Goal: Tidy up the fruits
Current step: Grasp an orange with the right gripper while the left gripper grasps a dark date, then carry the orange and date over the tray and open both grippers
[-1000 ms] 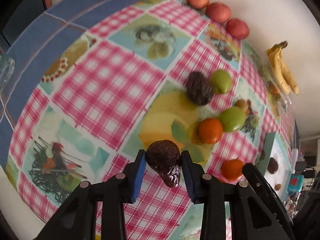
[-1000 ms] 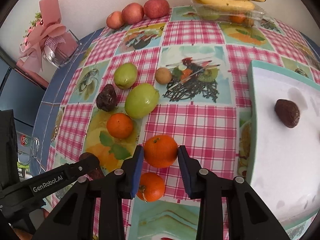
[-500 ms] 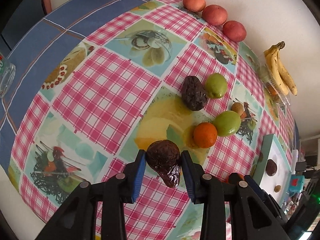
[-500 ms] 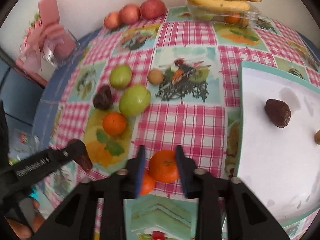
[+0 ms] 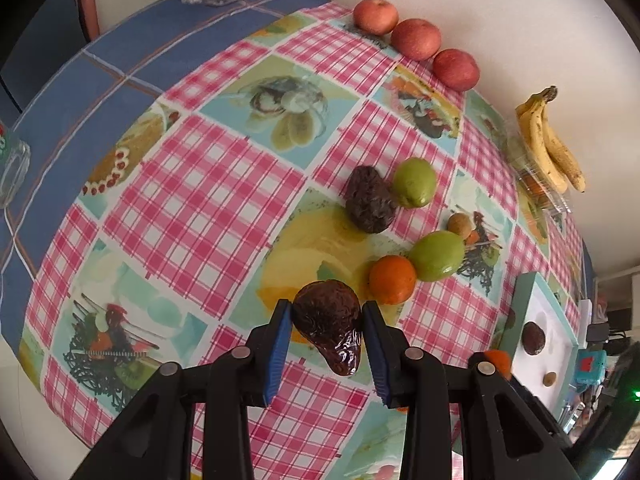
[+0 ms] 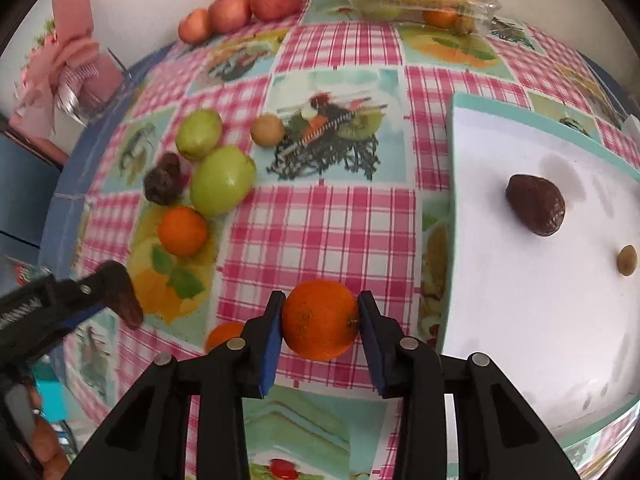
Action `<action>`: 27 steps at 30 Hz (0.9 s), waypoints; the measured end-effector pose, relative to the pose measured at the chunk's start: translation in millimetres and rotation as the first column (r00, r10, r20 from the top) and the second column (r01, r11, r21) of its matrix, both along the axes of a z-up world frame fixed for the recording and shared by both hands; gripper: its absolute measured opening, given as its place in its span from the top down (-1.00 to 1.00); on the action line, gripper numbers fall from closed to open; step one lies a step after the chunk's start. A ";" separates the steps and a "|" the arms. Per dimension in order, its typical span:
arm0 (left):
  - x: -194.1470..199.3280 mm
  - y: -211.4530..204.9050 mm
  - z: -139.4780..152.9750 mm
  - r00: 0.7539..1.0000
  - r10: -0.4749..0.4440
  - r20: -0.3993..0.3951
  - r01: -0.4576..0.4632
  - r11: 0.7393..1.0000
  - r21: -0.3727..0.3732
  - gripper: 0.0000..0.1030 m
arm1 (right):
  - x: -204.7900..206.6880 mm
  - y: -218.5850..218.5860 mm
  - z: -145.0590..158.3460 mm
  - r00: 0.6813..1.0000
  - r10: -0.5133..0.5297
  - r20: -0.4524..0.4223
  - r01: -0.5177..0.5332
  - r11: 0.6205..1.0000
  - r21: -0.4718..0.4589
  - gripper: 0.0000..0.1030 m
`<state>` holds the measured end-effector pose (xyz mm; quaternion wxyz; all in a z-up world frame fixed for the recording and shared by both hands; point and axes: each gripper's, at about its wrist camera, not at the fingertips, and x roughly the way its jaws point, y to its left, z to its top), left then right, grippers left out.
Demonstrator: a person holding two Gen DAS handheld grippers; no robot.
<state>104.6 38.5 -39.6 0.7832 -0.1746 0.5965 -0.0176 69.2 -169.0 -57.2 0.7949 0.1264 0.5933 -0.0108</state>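
Observation:
My left gripper [image 5: 326, 340] is shut on a dark brown wrinkled fruit [image 5: 330, 330] and holds it above the checked tablecloth; it also shows at the left of the right wrist view [image 6: 120, 296]. My right gripper [image 6: 320, 320] is shut on an orange [image 6: 320, 318], lifted just left of the white tray [image 6: 520, 320]. The tray holds a dark brown fruit [image 6: 536, 204] and a small tan fruit [image 6: 626, 260]. On the cloth lie two green fruits [image 6: 222, 186], an orange [image 6: 182, 230], a dark wrinkled fruit [image 6: 162, 182], a small tan fruit [image 6: 267, 130] and another orange [image 6: 224, 336].
Three red apples [image 5: 416, 38] line the back wall. Bananas [image 5: 550, 148] rest on a clear plastic box [image 6: 424, 12] of fruit. A glass box with pink wrapping [image 6: 80, 76] stands at the far left. A glass [image 5: 12, 168] sits at the left edge.
Both grippers have risen with their fruit. The right gripper has carried its orange to the right, toward the tray, leaving the other orange behind on the cloth.

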 end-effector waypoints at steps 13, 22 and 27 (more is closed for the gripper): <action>-6.4 -45.5 30.2 0.991 -0.111 0.079 0.108 0.993 0.041 0.26 | -11.7 -41.4 45.7 0.989 -0.122 0.084 0.124 0.992 -0.021 0.27; -20.2 -107.9 34.9 0.963 -0.254 0.094 0.248 0.966 0.072 0.26 | -34.2 -107.0 51.7 0.960 -0.268 0.076 0.275 0.956 -0.101 0.27; -34.9 -142.8 34.0 0.938 -0.333 0.092 0.326 0.941 0.085 0.26 | -49.8 -144.2 51.7 0.935 -0.349 0.068 0.355 0.927 -0.121 0.27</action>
